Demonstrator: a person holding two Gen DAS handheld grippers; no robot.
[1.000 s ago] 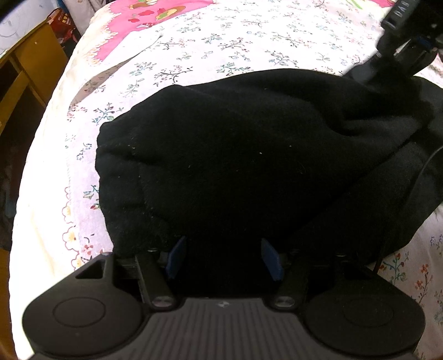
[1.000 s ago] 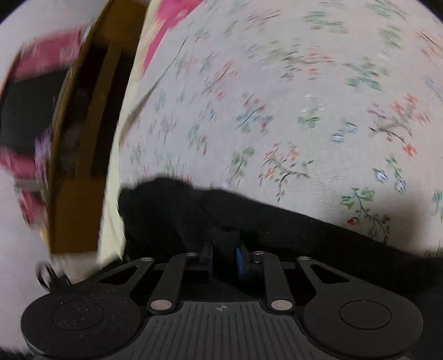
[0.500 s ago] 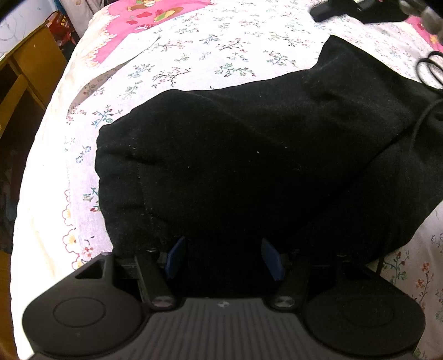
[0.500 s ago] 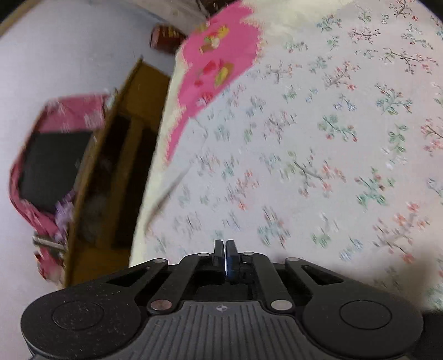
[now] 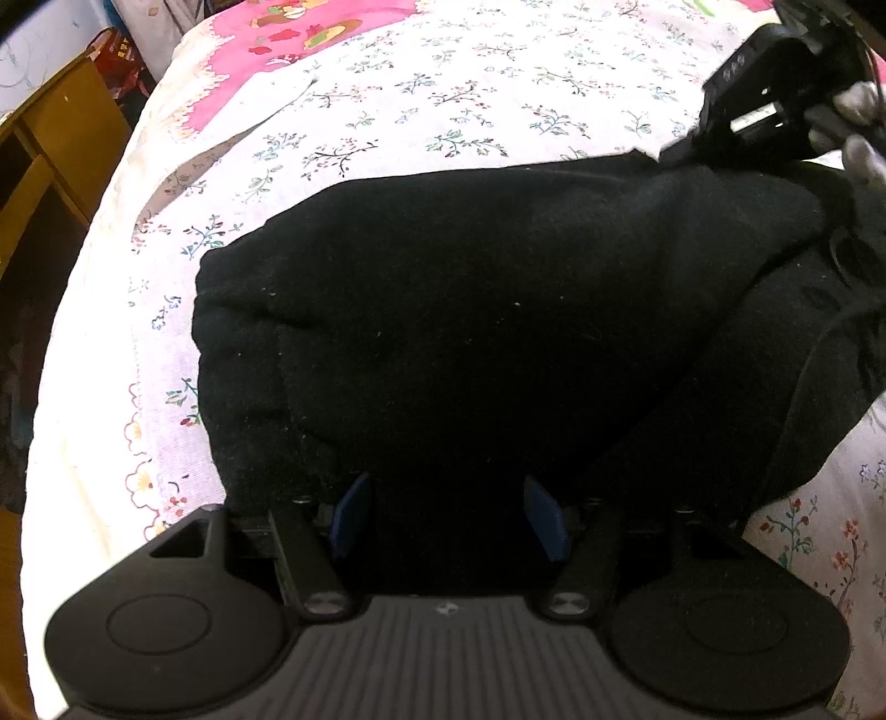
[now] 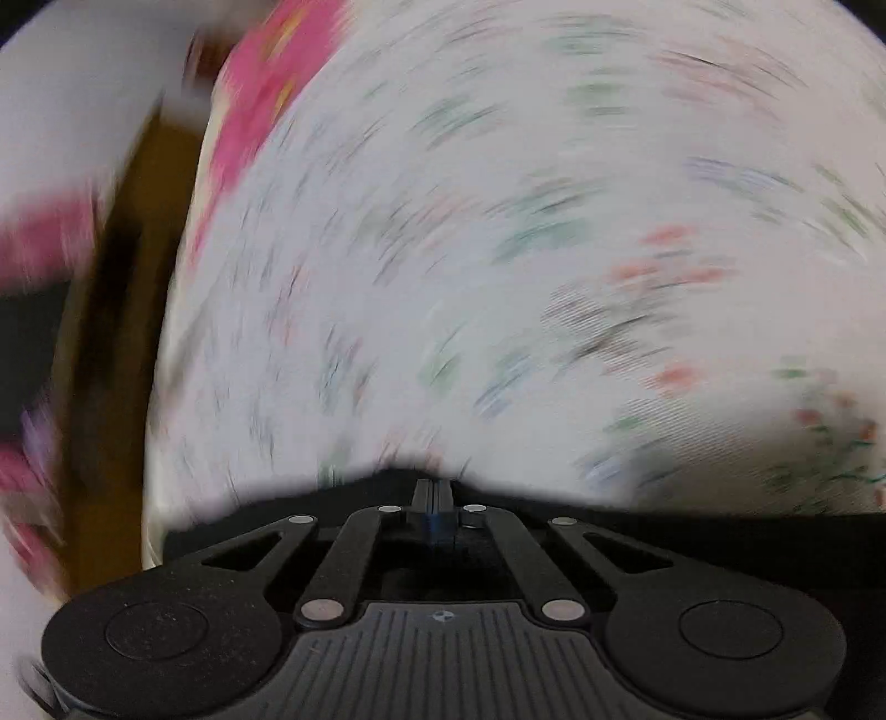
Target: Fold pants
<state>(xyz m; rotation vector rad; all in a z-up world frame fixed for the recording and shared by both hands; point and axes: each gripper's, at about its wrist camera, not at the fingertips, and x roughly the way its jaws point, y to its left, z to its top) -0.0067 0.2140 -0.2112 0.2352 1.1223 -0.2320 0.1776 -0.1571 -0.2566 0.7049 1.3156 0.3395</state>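
The black pants (image 5: 470, 310) lie bunched in a broad fold on the floral bed sheet (image 5: 443, 94). My left gripper (image 5: 448, 515) is open, its blue pads wide apart, resting on the near edge of the pants. The right gripper shows in the left wrist view (image 5: 775, 105) at the far right edge of the pants. In its own blurred view the right gripper (image 6: 434, 498) has its jaws together at the dark edge of the pants (image 6: 692, 531); I cannot tell whether cloth is pinched between them.
A wooden cabinet (image 5: 50, 144) stands left of the bed, also blurred in the right wrist view (image 6: 111, 332). A pink patterned cloth (image 5: 310, 33) lies at the head of the bed. A black cable (image 5: 803, 387) crosses the pants at the right.
The right gripper, lifted clear of the pants half a second ago, has come back down to their far right edge, moving fast. The left gripper has stayed put and open.
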